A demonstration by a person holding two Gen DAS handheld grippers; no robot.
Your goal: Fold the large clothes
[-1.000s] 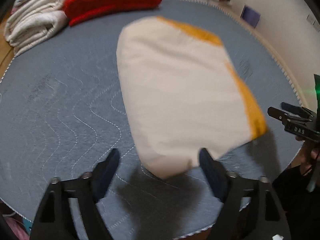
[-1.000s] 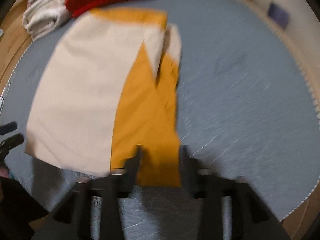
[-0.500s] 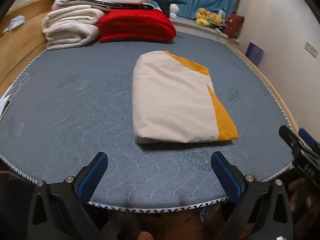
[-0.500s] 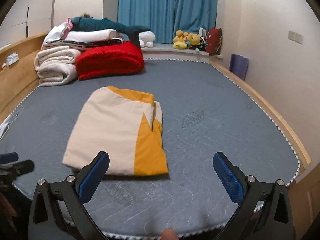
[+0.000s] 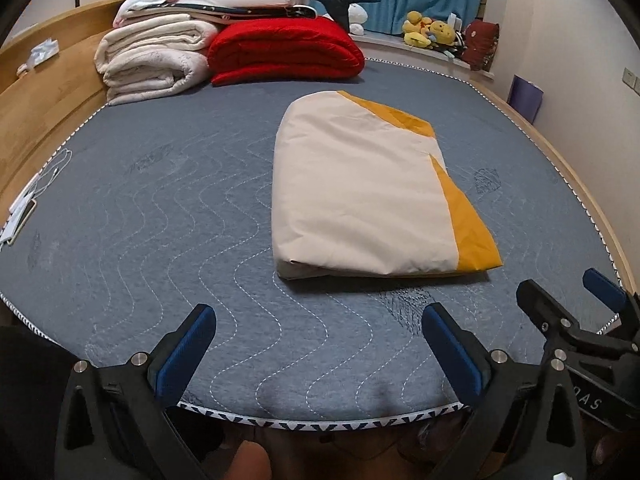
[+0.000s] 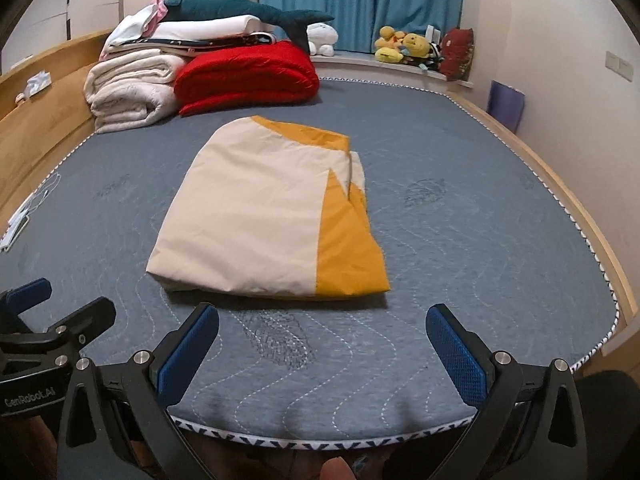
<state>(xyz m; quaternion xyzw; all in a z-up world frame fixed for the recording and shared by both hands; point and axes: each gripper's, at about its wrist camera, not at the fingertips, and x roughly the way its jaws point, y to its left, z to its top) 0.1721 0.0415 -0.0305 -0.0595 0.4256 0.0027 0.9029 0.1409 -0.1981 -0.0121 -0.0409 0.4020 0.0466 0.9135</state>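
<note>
A cream and orange cloth (image 5: 360, 188) lies folded into a flat rectangle on the grey quilted mattress (image 5: 160, 208). It also shows in the right wrist view (image 6: 272, 212). My left gripper (image 5: 316, 344) is open and empty, held above the mattress's near edge, short of the cloth. My right gripper (image 6: 320, 344) is open and empty at the same near edge. The right gripper shows at the right of the left wrist view (image 5: 572, 304), and the left gripper at the left of the right wrist view (image 6: 52, 304).
A red folded blanket (image 5: 284, 52) and a stack of white blankets (image 5: 152, 60) sit at the mattress's far left. A wooden bed frame (image 5: 36, 108) runs along the left. Plush toys (image 5: 428, 32) line the window sill. A wall stands at the right.
Both grippers let go of the cloth and pulled back to the mattress's near edge, jaws now wide open. The cloth now lies flat and folded.
</note>
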